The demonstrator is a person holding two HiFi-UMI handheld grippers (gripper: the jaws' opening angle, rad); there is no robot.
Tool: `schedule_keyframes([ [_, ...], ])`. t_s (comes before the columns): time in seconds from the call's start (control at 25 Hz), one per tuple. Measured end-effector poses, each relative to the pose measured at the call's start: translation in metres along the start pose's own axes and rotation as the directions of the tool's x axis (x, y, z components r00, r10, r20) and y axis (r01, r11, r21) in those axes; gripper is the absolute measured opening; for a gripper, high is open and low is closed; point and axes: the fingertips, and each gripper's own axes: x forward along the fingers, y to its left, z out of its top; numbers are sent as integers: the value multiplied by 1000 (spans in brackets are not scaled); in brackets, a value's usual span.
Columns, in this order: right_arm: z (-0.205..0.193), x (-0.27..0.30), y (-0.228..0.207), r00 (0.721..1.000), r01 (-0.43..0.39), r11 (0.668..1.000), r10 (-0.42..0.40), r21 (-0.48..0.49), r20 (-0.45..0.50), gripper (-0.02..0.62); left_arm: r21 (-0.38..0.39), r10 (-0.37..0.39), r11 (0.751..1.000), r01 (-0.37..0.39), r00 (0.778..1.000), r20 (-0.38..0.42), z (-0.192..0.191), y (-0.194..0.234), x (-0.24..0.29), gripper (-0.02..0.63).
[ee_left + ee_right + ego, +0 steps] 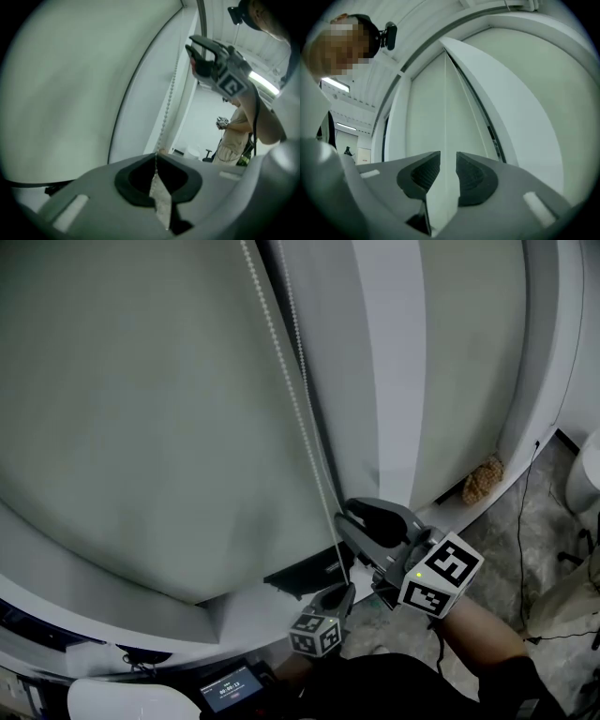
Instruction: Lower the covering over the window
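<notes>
A pale roller blind [141, 427] covers the window, its bottom edge low in the head view. A white bead chain [298, 399] hangs along its right side. My left gripper [343, 592] is shut on the chain low down. In the left gripper view the chain [169, 103] runs up from between the closed jaws of the left gripper [157, 157]. My right gripper [343, 517] sits just above it beside the chain, open. In its own view the right gripper [447, 161] has parted pads that press on nothing; a thin line runs up through the gap.
A white window frame [394, 352] stands right of the chain. A brown lump [482, 479] lies by the frame's foot and a thin black cable [523, 521] hangs near it. A small screen device [232, 688] is below. A person [234, 136] stands far off.
</notes>
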Motion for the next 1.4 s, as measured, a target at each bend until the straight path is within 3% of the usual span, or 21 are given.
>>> schedule_keyframes([
  [0.12, 48, 33, 14, 997, -48, 998, 50, -32, 53, 107, 21, -33, 999, 35, 997, -65, -18, -9, 4, 14],
  [0.28, 70, 60, 20, 998, -58, 996, 60, -63, 31, 99, 53, -41, 997, 48, 990, -132, -41, -19, 4, 15],
  [0.32, 69, 64, 19, 998, -55, 997, 56, -61, 14, -2, 55, -38, 997, 46, 991, -131, -43, -19, 2, 15],
  [0.52, 30, 55, 20, 997, -73, 993, 71, -93, -27, 3, 48, -36, 998, 42, 992, -121, -43, -14, -11, 18],
  [0.64, 16, 44, 18, 998, -65, 991, 67, -118, 12, 6, 40, -12, 999, 17, 994, -112, -39, -2, -14, 17],
  [0.68, 20, 43, 18, 997, -64, 992, 68, -108, 34, 9, 37, -9, 999, 13, 994, -113, -38, 0, -14, 17],
  [0.76, 37, 47, 17, 994, -66, 996, 70, -57, 83, 92, 28, -12, 999, 15, 993, -115, -37, 2, -13, 17],
  [0.88, 66, 56, 19, 989, -93, 995, 91, 18, 115, 60, 25, -23, 999, 26, 993, -115, -38, -2, -13, 17],
  [0.92, 70, 58, 21, 989, -101, 995, 99, 18, 108, 23, 29, -27, 999, 31, 993, -117, -40, -6, -13, 17],
  [1.12, 75, 38, 20, 985, -40, 994, 55, -99, 162, 15, 7, 20, 1000, -20, 997, -72, -42, 1, -26, 21],
  [1.2, 55, 35, 12, 994, -7, 988, 24, -155, 106, 15, -7, 70, 997, -71, 997, -23, -36, 15, -39, 23],
  [1.4, -48, 13, -20, 994, 42, 993, -52, -107, -93, 15, 57, 151, 986, -158, 982, 114, -20, 25, -73, 23],
])
